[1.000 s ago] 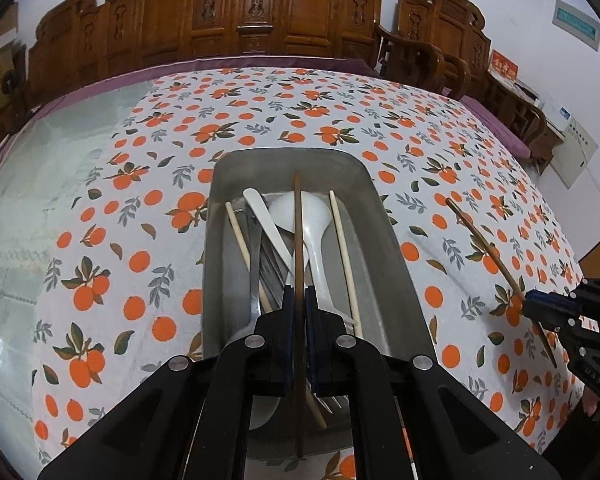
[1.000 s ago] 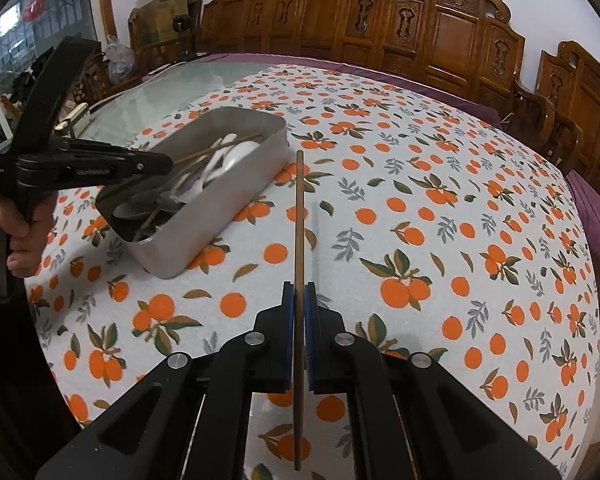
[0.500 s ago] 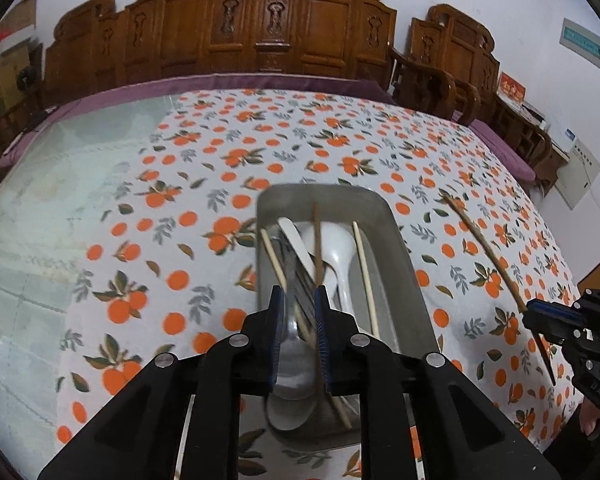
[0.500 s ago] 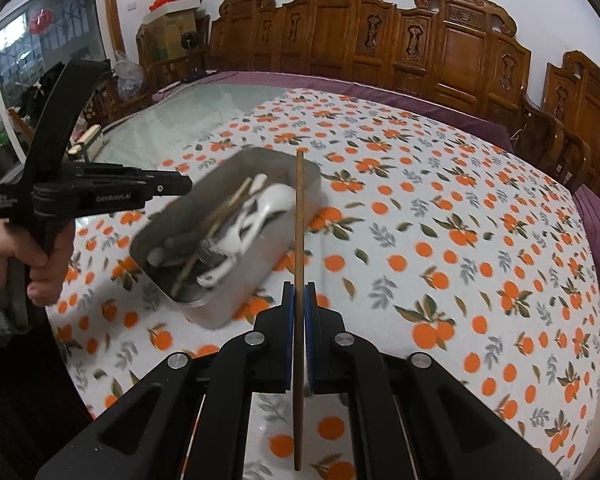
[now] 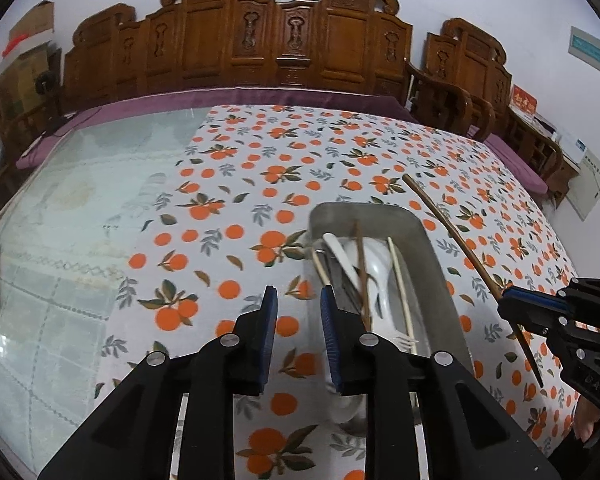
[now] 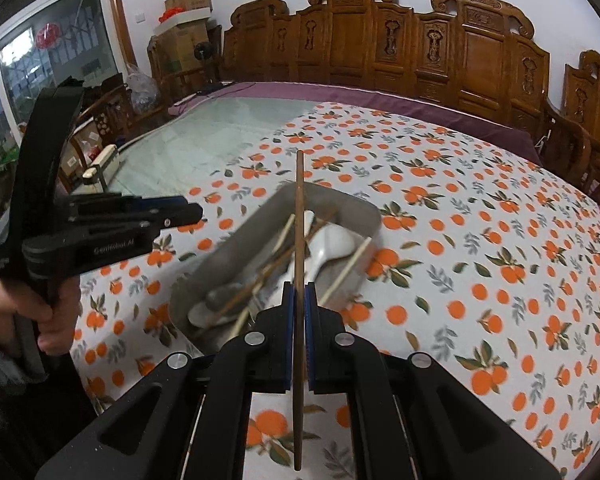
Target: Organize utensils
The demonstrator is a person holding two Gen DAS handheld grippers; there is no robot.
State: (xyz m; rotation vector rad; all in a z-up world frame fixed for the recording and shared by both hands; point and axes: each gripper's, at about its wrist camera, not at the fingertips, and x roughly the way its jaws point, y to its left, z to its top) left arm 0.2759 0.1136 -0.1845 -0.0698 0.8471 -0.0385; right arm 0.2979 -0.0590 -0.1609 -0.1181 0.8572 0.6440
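A metal tray (image 5: 432, 256) (image 6: 244, 236) on the orange-print tablecloth holds white spoons (image 5: 374, 268), pale chopsticks (image 5: 400, 284), metal utensils and a dark brown chopstick (image 5: 362, 264). My left gripper (image 5: 298, 300) is open and empty, just left of the tray; it also shows in the right wrist view (image 6: 180, 210). My right gripper (image 6: 299, 292) is shut on a second dark brown chopstick (image 6: 299, 216), held above the tray's near end. In the left wrist view it (image 5: 512, 304) is to the right of the tray, with that chopstick (image 5: 448, 232) slanting over the cloth.
The tablecloth (image 5: 280, 168) covers the right part of a glass-topped table (image 5: 80, 200). Carved wooden chairs (image 5: 284, 40) line the far side. Cardboard boxes (image 6: 186, 20) and a window (image 6: 40, 56) stand at the far left in the right wrist view.
My left gripper opened, left its brown chopstick in the tray and drew back to the left. My right gripper carried its chopstick from the cloth to over the tray.
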